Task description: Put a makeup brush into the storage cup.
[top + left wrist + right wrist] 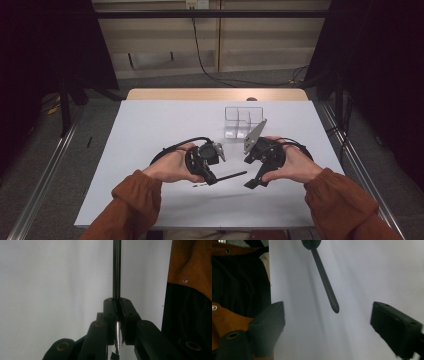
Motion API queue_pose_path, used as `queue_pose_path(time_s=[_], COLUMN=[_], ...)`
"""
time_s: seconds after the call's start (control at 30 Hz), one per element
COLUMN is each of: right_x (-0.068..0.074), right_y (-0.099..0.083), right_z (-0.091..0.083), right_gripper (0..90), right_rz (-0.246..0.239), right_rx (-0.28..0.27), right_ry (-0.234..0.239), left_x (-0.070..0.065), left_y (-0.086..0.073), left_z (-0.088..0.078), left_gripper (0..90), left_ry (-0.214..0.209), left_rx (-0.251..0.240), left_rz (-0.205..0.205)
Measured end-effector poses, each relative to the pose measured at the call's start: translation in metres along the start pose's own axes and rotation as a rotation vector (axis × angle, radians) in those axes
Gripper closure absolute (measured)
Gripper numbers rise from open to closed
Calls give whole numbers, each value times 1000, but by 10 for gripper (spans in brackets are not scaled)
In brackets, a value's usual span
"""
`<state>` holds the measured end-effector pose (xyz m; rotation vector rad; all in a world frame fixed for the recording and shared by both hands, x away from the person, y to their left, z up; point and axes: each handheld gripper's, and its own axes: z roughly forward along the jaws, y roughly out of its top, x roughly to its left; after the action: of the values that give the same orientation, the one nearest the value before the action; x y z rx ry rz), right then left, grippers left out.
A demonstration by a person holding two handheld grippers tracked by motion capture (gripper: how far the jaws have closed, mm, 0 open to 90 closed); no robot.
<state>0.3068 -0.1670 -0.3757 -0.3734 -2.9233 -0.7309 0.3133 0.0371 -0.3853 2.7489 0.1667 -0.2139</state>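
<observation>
My left gripper (212, 178) (116, 303) is shut on a thin black rod (231, 175) (116, 270), which sticks out level from its pads toward the right. In the right gripper view the rod (325, 282) ends in a tapered tip that hangs between and just beyond my right gripper's own fingertips, touching neither. My right gripper (254, 181) (329, 315) stands open a short way to the right of the rod's tip, its jaws wide apart with nothing in them. Both hands hover low over the white table sheet (150, 125) near its front.
A clear plastic box (243, 121) with compartments stands behind the grippers, toward the back of the sheet. A wooden table edge (215, 94) shows at the far side. Metal rails and dark curtains flank the table on both sides.
</observation>
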Motion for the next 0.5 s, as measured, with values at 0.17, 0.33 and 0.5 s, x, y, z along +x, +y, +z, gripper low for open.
queue_pose_path(time_s=[0.17,0.33,0.5], right_x=[-1,-3,-5], right_y=[5,10,12], right_z=[6,8,11], right_gripper=[289,437,492], right_rz=[-33,-57,-75], right_rx=[73,117,171], right_ry=[21,39,33], left_x=[-1,0,-1], left_y=[2,3,4], left_z=[1,1,3], left_gripper=[843,843,843], left_ry=[0,-11,-14], left_rx=[3,26,24], left_rz=[7,22,15])
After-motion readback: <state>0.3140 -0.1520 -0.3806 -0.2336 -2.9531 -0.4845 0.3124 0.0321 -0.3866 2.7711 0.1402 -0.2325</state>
